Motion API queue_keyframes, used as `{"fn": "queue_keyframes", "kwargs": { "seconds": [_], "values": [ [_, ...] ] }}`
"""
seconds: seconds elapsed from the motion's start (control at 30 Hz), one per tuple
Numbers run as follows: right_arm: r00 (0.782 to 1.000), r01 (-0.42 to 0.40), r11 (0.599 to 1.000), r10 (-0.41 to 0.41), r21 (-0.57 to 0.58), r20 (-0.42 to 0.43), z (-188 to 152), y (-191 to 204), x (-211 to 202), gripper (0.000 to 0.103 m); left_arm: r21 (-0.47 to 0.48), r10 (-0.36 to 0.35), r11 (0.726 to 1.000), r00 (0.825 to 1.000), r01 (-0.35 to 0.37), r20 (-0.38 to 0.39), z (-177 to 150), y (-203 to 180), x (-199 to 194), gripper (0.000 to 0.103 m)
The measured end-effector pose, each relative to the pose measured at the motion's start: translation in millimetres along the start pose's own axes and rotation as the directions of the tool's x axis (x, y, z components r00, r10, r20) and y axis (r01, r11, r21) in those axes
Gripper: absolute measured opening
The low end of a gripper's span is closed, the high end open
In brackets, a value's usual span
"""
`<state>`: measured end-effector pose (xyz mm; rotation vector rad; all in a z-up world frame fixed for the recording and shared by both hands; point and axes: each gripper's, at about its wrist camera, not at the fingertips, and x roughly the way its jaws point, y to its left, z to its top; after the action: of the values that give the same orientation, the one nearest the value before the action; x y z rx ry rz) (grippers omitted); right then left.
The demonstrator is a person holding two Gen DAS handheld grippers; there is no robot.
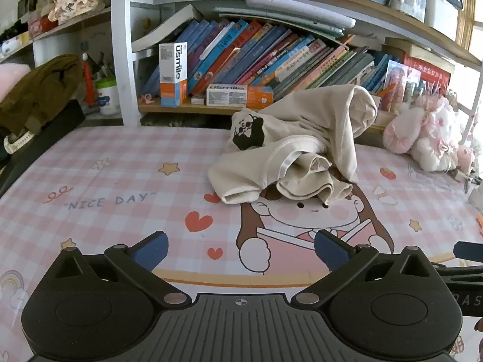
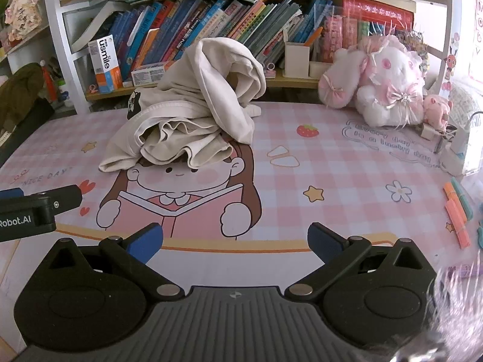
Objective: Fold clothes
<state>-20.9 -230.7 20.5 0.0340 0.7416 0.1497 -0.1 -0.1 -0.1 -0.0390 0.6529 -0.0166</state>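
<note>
A crumpled cream garment [image 1: 302, 147] with a black panda print lies in a heap on the pink checked desk mat [image 1: 120, 175]. It also shows in the right wrist view [image 2: 193, 114], left of centre. My left gripper [image 1: 241, 249] is open and empty, low over the mat's near part, well short of the garment. My right gripper [image 2: 235, 241] is open and empty, also near the front edge. The left gripper's side [image 2: 39, 205] shows at the left of the right wrist view.
A bookshelf full of books [image 1: 271, 57] stands behind the mat. A pink and white plush toy [image 2: 389, 84] sits at the back right. Highlighter pens [image 2: 457, 211] and a white charger [image 2: 459, 147] lie at the right edge. An olive garment [image 1: 39, 90] hangs at left.
</note>
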Motion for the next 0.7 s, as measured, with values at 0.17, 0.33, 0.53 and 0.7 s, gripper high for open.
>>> {"fn": "queue_keyframes", "kwargs": {
  "seconds": [0.17, 0.33, 0.53, 0.7],
  "values": [
    [1.000, 0.000, 1.000, 0.000, 0.000, -0.005, 0.0, 0.4, 0.3, 0.103, 0.001, -0.001, 1.000, 1.000, 0.001, 0.003, -0.7, -0.5, -0.1, 0.103],
    [1.000, 0.000, 1.000, 0.000, -0.002, -0.008, 0.3, 0.9, 1.1, 0.103, -0.002, -0.003, 1.000, 1.000, 0.003, 0.004, -5.9, 1.5, 4.2, 0.103],
    [1.000, -0.001, 1.000, 0.001, -0.005, -0.009, 0.5, 1.0, 2.7, 0.103, 0.001, 0.001, 1.000, 1.000, -0.001, -0.002, -11.3, -0.4, 8.2, 0.103],
    [1.000, -0.001, 1.000, 0.001, -0.005, -0.011, 0.8, 1.0, 3.4, 0.103, 0.001, 0.006, 1.000, 1.000, -0.006, -0.008, -14.7, -0.1, 8.7, 0.103]
  ]
}}
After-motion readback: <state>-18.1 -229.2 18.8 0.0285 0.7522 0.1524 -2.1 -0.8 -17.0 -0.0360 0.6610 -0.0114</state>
